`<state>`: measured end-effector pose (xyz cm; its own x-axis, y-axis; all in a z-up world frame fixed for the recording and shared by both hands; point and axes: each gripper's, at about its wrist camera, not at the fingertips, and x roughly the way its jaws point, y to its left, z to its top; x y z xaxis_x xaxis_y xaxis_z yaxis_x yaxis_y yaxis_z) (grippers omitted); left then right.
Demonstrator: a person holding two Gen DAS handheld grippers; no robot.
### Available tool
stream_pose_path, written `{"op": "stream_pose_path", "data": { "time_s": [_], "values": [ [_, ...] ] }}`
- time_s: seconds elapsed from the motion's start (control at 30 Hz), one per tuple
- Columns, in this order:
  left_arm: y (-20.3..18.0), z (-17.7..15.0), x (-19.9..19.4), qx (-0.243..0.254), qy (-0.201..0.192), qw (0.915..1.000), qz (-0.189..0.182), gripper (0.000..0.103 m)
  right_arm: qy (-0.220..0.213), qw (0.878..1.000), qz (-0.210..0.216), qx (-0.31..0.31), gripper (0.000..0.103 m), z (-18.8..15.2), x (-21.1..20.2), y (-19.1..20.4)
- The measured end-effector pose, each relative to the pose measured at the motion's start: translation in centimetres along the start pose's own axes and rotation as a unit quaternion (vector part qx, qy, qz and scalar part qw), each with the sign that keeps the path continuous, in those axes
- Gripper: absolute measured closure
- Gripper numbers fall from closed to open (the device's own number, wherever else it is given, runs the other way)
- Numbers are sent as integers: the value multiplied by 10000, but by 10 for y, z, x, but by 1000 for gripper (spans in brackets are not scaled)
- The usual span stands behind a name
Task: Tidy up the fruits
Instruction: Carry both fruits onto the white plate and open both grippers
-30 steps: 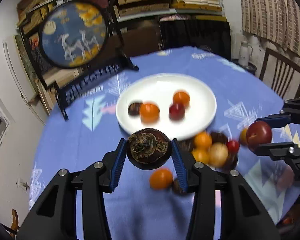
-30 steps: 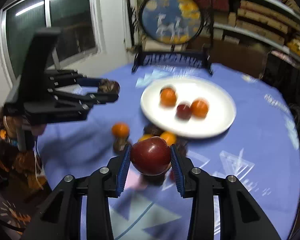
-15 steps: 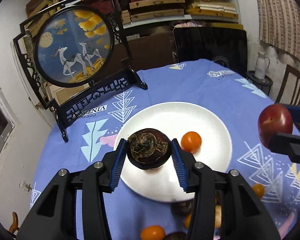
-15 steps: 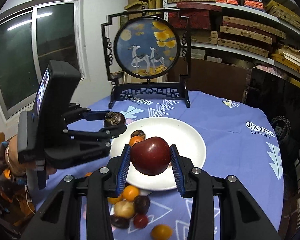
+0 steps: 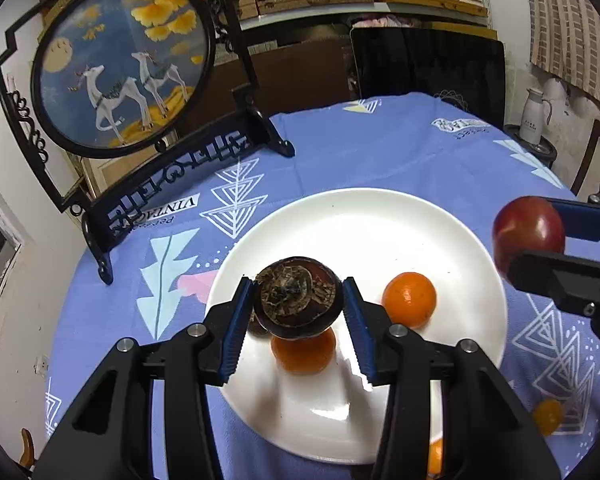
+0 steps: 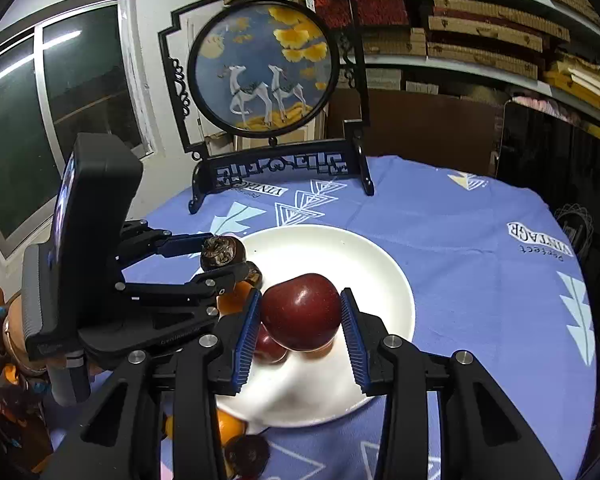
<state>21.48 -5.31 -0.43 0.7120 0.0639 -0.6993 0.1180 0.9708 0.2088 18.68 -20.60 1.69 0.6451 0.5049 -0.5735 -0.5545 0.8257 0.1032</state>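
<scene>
Both your claws hang over the white plate now, left claw clamped on the dark brown fruit above an orange, right claw gripping the red apple over the plate's near side

the room is a bit dim, with light coming from above. the white plate shines bright and has soft grey shadows of the gripper arms on it. a bright tube light shows as a streak in the dark window. the red apple has small shiny spots. both pictures bend round at the edges, and the corners are black. the middle is sharp. the near edge of the plate and the small fruits at the bottom look a little blurry.
</scene>
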Motion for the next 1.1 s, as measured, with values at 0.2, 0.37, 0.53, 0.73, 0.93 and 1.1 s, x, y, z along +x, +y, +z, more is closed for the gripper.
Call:
{"op": "stream_pose_path", "data": {
  "time_s": [0.2,0.37,0.53,0.73,0.93,1.1],
  "values": [
    [13,7,24,-253,257,9993,-35,59,130,9995,-11,272,63,9,28,-14],
    [13,10,40,-237,423,9988,-8,58,393,9983,-38,419,63,11,58,-22],
    [7,11,52,-118,480,9986,181,57,561,9968,-164,547,63,14,83,-26],
    [9,14,55,-135,457,9986,221,53,722,9955,-115,597,59,16,100,-28],
    [21,11,38,-223,281,9991,232,43,396,9977,-149,536,46,22,73,-23],
    [32,0,14,-316,207,9991,198,39,351,9986,-166,373,46,16,42,-16]
  ]
}}
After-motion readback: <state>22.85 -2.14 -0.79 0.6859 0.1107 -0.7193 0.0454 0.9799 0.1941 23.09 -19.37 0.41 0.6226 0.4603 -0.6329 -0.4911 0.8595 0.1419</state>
